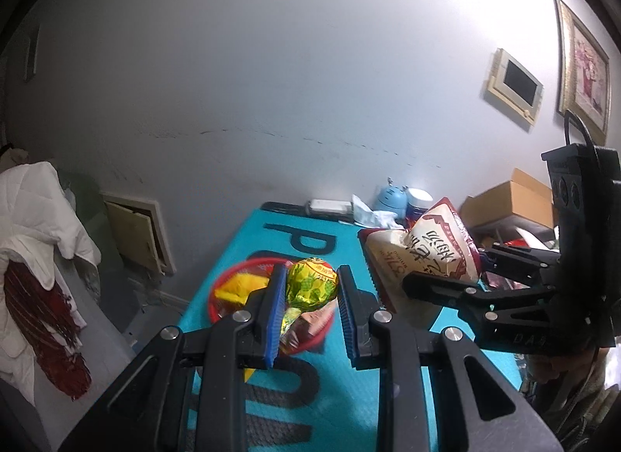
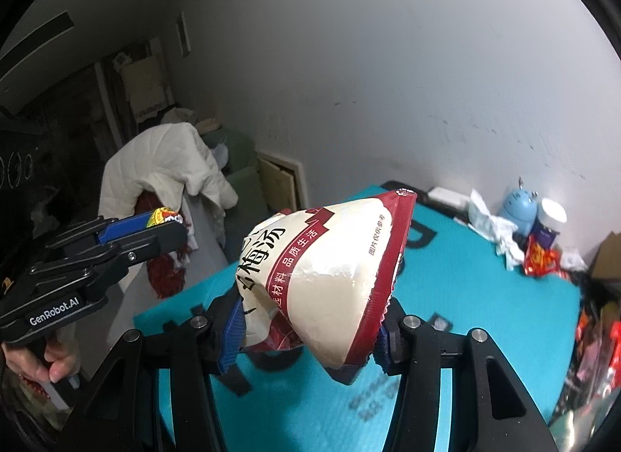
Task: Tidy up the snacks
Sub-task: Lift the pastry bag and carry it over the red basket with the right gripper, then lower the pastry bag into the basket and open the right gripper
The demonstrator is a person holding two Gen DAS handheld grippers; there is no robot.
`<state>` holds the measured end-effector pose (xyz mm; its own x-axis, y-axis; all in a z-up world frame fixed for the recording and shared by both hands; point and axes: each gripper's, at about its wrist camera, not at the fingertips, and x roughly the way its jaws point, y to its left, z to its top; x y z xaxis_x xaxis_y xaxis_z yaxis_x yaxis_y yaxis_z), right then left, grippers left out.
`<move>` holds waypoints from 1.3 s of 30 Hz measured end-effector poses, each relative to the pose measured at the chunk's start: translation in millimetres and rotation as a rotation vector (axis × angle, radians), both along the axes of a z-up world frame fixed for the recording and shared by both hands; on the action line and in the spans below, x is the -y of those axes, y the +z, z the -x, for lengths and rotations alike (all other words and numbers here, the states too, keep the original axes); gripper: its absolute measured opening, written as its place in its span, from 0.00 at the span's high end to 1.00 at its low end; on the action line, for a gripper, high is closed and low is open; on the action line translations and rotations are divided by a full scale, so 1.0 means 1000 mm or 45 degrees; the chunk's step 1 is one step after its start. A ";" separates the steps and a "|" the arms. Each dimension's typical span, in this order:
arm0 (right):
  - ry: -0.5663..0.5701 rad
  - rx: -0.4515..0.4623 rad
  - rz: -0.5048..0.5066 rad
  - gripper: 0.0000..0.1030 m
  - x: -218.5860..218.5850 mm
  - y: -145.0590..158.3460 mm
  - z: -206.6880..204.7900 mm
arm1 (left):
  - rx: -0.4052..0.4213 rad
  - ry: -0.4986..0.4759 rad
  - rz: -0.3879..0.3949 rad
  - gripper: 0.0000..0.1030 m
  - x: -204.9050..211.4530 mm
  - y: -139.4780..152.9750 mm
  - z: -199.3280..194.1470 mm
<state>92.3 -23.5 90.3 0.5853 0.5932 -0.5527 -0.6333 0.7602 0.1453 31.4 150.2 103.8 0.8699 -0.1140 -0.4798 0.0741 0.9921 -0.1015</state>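
My left hand-held gripper [image 1: 308, 289] pinches a yellow-green wrapped snack [image 1: 310, 283] above the red basket [image 1: 225, 310] on the teal tabletop [image 1: 256, 242], while my right hand-held gripper [image 2: 310, 329] clamps a white-and-red pouch [image 2: 326, 269] held up over that tabletop.

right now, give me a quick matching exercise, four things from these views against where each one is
Things:
1. green-yellow snack packet
2. white and red bag
3. red basket
4. blue round gadget

Places:
A. at the far end of the teal mat, by the wall
B. between the left gripper's fingers
C. on the teal mat, holding snacks
D. in the right gripper

Pairs: 1-B, 2-D, 3-C, 4-A
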 end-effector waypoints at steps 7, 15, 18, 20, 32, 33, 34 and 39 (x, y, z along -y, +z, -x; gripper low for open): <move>-0.009 -0.008 -0.006 0.49 -0.018 -0.002 -0.037 | -0.041 0.014 0.024 0.76 -0.019 -0.010 -0.038; -0.053 -0.065 0.013 0.49 -0.029 -0.026 -0.076 | -0.197 -0.024 0.061 0.76 -0.023 -0.046 -0.090; -0.060 -0.102 0.032 0.49 -0.030 -0.038 -0.088 | -0.293 -0.031 0.061 0.76 -0.019 -0.067 -0.109; -0.065 -0.121 0.040 0.49 -0.029 -0.045 -0.094 | -0.345 -0.028 0.068 0.76 -0.018 -0.076 -0.120; -0.066 -0.158 0.032 0.49 -0.026 -0.055 -0.106 | -0.487 -0.013 -0.002 0.73 -0.014 -0.099 -0.150; -0.064 -0.160 0.032 0.49 -0.027 -0.054 -0.106 | -0.478 -0.002 -0.012 0.68 -0.014 -0.098 -0.150; -0.060 -0.163 0.033 0.49 -0.028 -0.055 -0.106 | -0.471 0.018 -0.022 0.62 -0.014 -0.096 -0.150; -0.039 -0.166 0.028 0.49 -0.031 -0.055 -0.107 | -0.401 0.058 -0.015 0.37 -0.023 -0.086 -0.141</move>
<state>199.5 7.4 35.2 0.5254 0.5631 -0.6378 -0.5867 0.7827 0.2078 172.8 173.1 17.6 0.6823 -0.0714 -0.7276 -0.0038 0.9949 -0.1011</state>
